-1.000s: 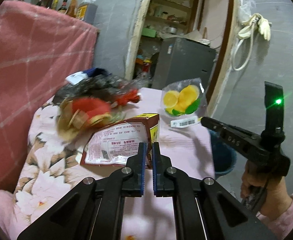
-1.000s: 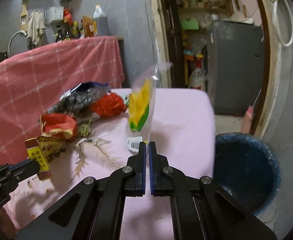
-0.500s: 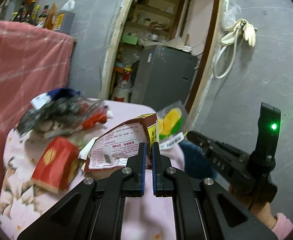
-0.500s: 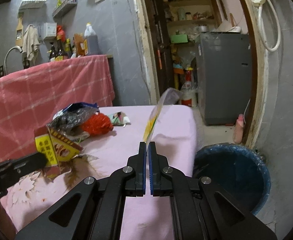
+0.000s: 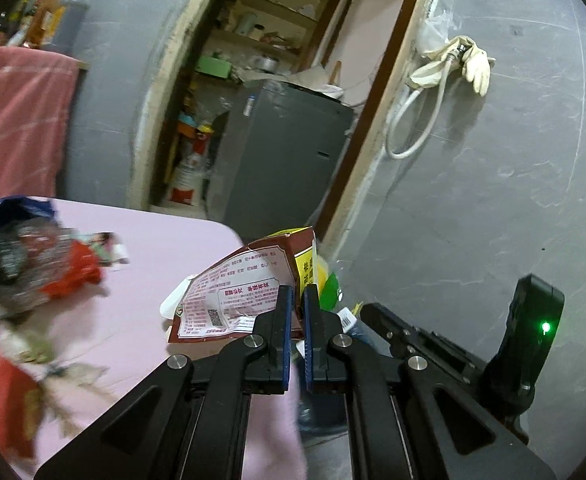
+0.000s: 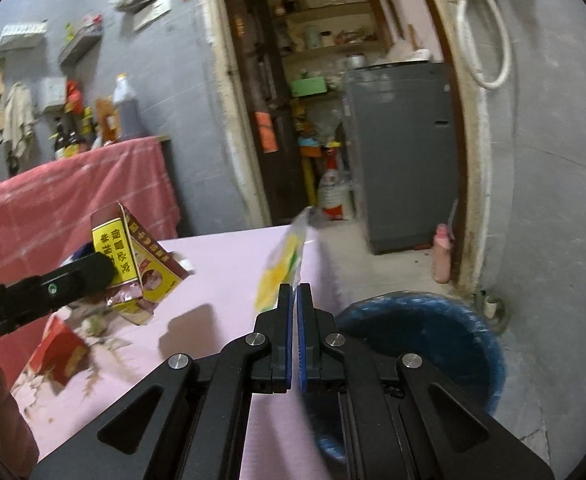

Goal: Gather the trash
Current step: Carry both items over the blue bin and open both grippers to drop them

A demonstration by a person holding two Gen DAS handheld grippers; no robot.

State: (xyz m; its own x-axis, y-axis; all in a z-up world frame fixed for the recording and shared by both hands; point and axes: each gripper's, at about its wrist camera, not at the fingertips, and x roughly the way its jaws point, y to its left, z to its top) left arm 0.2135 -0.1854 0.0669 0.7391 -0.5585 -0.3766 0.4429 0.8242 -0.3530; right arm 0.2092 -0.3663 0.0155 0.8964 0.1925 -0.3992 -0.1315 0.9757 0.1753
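My left gripper (image 5: 297,294) jaws pinch a torn carton (image 5: 249,284), my right gripper (image 6: 294,294) jaws a yellow-printed bag (image 6: 281,268), over the pink-clothed worktop (image 6: 221,264) edge beside a blue bin (image 6: 433,332); grey walls.

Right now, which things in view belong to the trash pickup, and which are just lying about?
Job:
- left gripper shut on the torn carton
- right gripper shut on the clear yellow-green packet
- blue bin
- red wrapper and wrapper pile on the pink tablecloth

Lying about:
- grey fridge
- bottles
- hanging gloves
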